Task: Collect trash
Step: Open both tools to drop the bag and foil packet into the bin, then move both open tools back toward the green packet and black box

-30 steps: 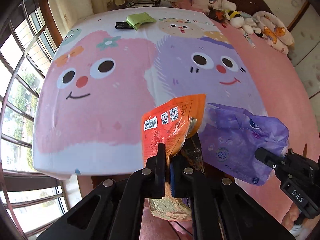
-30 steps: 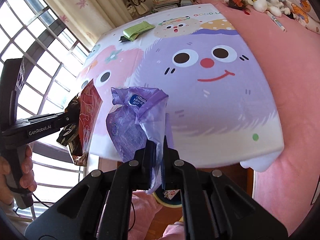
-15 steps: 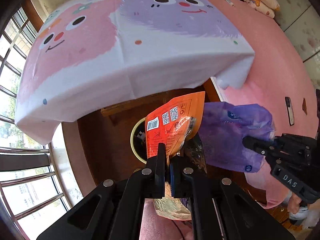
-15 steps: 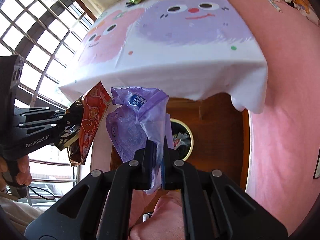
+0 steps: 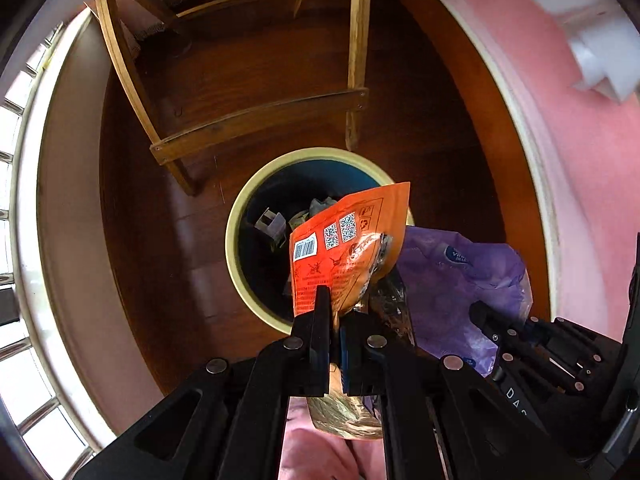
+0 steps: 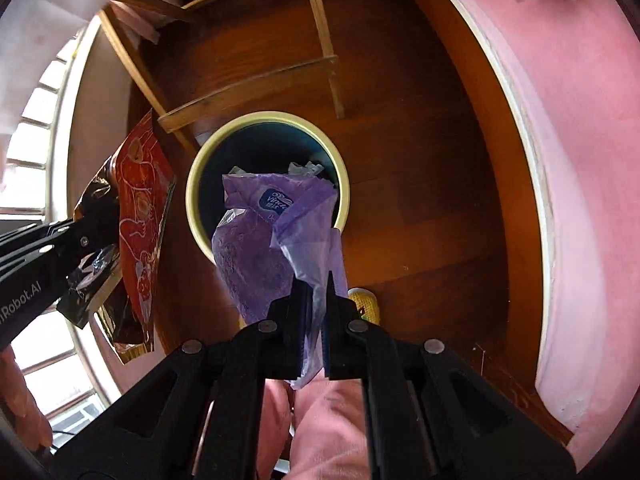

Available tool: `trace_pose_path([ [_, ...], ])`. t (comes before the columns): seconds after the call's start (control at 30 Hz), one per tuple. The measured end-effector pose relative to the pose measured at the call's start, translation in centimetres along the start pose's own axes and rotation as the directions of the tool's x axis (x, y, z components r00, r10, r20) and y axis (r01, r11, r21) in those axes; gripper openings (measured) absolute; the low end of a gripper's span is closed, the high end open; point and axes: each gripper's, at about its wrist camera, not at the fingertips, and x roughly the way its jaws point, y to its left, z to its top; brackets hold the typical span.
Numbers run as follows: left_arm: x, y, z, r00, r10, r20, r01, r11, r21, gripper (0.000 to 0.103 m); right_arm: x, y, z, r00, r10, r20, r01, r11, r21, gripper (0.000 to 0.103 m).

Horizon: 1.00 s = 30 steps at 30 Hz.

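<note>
Two grippers pointing down at a dark wood floor [image 5: 420,128].

Left gripper [image 5: 335,322] pinched tight on an orange wrapper [image 5: 352,256], with a shiny dark and gold wrapper [image 5: 394,308] caught in the same pinch just behind it. Orange wrapper standing up between the fingers, bar code and little square codes facing the camera. Top half of it hanging over the right side of the round bin [image 5: 236,256].

Right gripper [image 6: 316,298] pinched tight on a thin purple plastic bag [image 6: 256,256]. Bag crumpled, with a blue label near its top. Top of the bag hanging over the lower middle of the bin [image 6: 196,184] as seen from the right wrist.

Bin sitting on the floor, pale yellow rim, dark blue inside, with some bits of trash [image 5: 276,224] already at the bottom. Front leg of a wooden frame [image 5: 256,120] standing just beside the far rim of the bin.

From the left wrist, purple bag [image 5: 460,280] just to the right of the orange wrapper, right gripper [image 5: 486,316] low in the right corner. From the right wrist, orange wrapper [image 6: 142,200] off to the left of the bin, held by the left gripper [image 6: 102,232].

Pink cloth [image 6: 592,160] down the right side. Pink sleeve or trouser leg [image 6: 328,432] under the right gripper. Bright window bars [image 5: 24,360] on the left edge.
</note>
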Motion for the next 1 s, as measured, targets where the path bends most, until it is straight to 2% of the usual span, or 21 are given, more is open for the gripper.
trace_pose_path([
  [0.13, 4.6, 0.2, 1.9, 1.0, 0.015, -0.001, -0.015, 0.999, 0.032, 0.003, 6.0, -0.3, 0.7, 0.999, -0.048, 0.0, 0.048, 0.997, 0.057, 0.004],
  [0.23, 6.4, -0.2, 2.9, 1.0, 0.029, 0.003, -0.029, 0.996, 0.085, 0.004, 8.8, -0.1, 1.2, 0.998, -0.065, 0.014, 0.064, 0.995, 0.07, 0.004],
  [0.3, 7.0, -0.3, 3.6, 1.0, 0.031, -0.006, -0.03, 0.994, 0.109, 0.01, 10.0, 0.0, 1.5, 0.999, -0.039, 0.013, 0.037, 0.996, 0.084, 0.004],
  [0.33, 7.1, -0.4, 3.8, 0.999, 0.039, -0.006, -0.038, 0.992, 0.118, 0.023, 10.3, -0.1, 2.3, 1.0, -0.017, 0.007, 0.016, 0.996, 0.091, 0.005],
  [0.37, 7.1, -0.5, 4.0, 0.999, 0.052, 0.001, -0.052, 0.991, 0.125, 0.041, 10.6, -0.2, 2.4, 1.0, -0.002, 0.004, 0.002, 0.996, 0.094, 0.005],
  [0.43, 6.9, -1.0, 4.4, 0.998, 0.061, 0.019, -0.063, 0.99, 0.126, 0.062, 10.8, 0.1, 2.9, 1.0, 0.022, 0.004, -0.022, 0.996, 0.083, 0.006],
  [0.47, 6.7, -0.9, 4.5, 0.998, 0.064, 0.026, -0.067, 0.99, 0.124, 0.067, 10.7, 0.3, 3.1, 0.999, 0.035, 0.003, -0.035, 0.997, 0.075, 0.009],
  [0.5, 6.4, -0.9, 4.6, 0.997, 0.07, 0.032, -0.073, 0.99, 0.121, 0.067, 10.6, 0.3, 3.1, 0.999, 0.05, 0.003, -0.05, 0.996, 0.069, 0.013],
  [0.53, 6.1, -0.7, 4.7, 0.997, 0.072, 0.035, -0.076, 0.99, 0.12, 0.068, 10.3, 0.2, 3.5, 0.998, 0.064, 0.004, -0.064, 0.996, 0.065, 0.028],
  [0.57, 5.6, -0.7, 4.8, 0.996, 0.077, 0.041, -0.081, 0.99, 0.118, 0.068, 10.2, 0.1, 3.9, 0.997, 0.077, 0.007, -0.077, 0.995, 0.064, 0.049],
  [0.6, 5.1, -0.7, 4.8, 0.995, 0.085, 0.051, -0.091, 0.989, 0.115, 0.068, 9.8, -0.2, 4.0, 0.995, 0.094, 0.014, -0.095, 0.993, 0.068, 0.057],
  [0.8, -0.3, -0.6, 4.0, 0.985, 0.134, 0.11, -0.142, 0.988, 0.065, 0.068, 6.1, -0.7, 4.5, 0.99, 0.13, 0.049, -0.133, 0.989, 0.062, 0.059],
  [1.0, -7.9, -0.2, 2.6, 0.984, 0.101, 0.148, -0.109, 0.993, 0.045, 0.068, 0.0, -0.7, 3.4, 0.99, 0.115, 0.078, -0.117, 0.993, 0.03, 0.058],
])
